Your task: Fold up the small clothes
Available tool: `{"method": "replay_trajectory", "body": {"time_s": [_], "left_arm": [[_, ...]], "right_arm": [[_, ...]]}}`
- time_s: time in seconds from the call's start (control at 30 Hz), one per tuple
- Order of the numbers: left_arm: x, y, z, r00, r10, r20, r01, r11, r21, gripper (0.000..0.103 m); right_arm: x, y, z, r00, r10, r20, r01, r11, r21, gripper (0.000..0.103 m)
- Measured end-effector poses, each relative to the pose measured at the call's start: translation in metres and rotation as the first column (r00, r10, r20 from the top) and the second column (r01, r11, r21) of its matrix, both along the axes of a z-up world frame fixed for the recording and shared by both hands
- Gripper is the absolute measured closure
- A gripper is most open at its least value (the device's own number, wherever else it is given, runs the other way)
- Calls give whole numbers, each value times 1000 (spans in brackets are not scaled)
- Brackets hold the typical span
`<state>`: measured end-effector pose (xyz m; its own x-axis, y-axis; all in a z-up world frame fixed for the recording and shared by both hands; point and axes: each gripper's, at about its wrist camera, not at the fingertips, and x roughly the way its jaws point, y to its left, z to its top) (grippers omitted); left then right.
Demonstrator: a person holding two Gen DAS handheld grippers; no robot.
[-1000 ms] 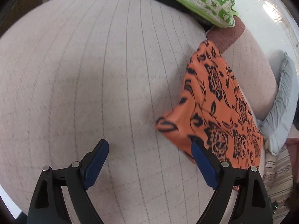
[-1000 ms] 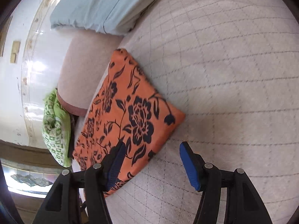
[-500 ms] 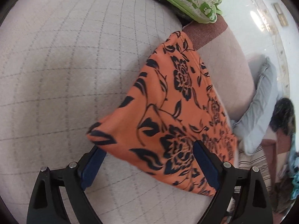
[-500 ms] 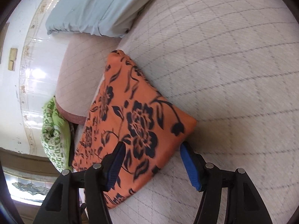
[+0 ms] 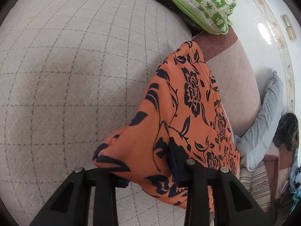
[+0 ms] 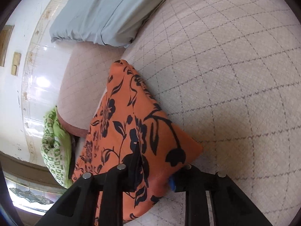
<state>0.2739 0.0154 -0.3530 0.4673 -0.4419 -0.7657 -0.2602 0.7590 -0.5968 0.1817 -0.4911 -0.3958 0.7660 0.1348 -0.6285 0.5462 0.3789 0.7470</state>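
Orange floral cloth (image 5: 180, 113) on quilted bed cover (image 5: 75, 75), corners clamped by left gripper (image 5: 146, 167) and right gripper (image 6: 154, 171).

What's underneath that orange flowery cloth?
The orange cloth lies on a pale quilted blanket, near its edge. Both grippers, left and right, pinch its near corners. Anything directly beneath it is covered.
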Motion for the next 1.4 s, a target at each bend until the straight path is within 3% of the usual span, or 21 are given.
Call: {"method": "replay_trajectory", "body": {"time_s": [0.2, 0.43, 0.63, 0.7, 0.83, 0.93, 0.97, 1.0, 1.03, 1.1, 1.2, 1.4], "left_arm": [[-5, -1, 17, 996, -45, 73, 44, 999, 16, 83], [-16, 6, 34, 991, -60, 119, 60, 998, 11, 91], [-21, 24, 46, 985, -74, 158, 66, 996, 55, 94], [-19, 28, 39, 987, -82, 137, 73, 995, 69, 94], [-15, 39, 18, 996, -73, 56, 73, 997, 2, 93], [-15, 36, 14, 997, -71, 39, 71, 997, 4, 85], [-14, 35, 12, 997, -70, 21, 70, 998, -2, 66], [-14, 35, 8, 998, -62, -4, 62, 998, -11, 41], [-14, 36, 4, 999, -43, -23, 42, 998, -38, 37], [-15, 37, 2, 1000, -10, -21, 9, 998, -67, 35], [-8, 28, 3, 999, -42, -3, 42, 997, -61, 32], [18, 20, -9, 1000, -15, 25, 18, 988, -155, 33]], "right_arm": [[-7, 22, 38, 998, 53, 38, -44, 977, -208, 83], [-20, 40, 58, 994, 104, 18, -90, 927, -364, 83], [-32, 43, 62, 992, 127, 22, -110, 919, -380, 83], [-35, 46, 60, 990, 138, 6, -125, 915, -384, 84], [-37, 41, 45, 991, 133, -24, -134, 934, -330, 84], [-37, 39, 39, 991, 129, -38, -134, 947, -292, 84], [-36, 38, 38, 991, 125, -37, -131, 951, -280, 83], [-36, 38, 38, 992, 124, -37, -129, 953, -274, 83], [-35, 38, 38, 991, 124, -39, -130, 954, -271, 83], [-34, 38, 37, 991, 129, -46, -136, 953, -269, 83], [-32, 36, 32, 989, 131, -65, -143, 956, -255, 83], [-27, 33, 26, 987, 135, -84, -151, 962, -229, 83]]}}
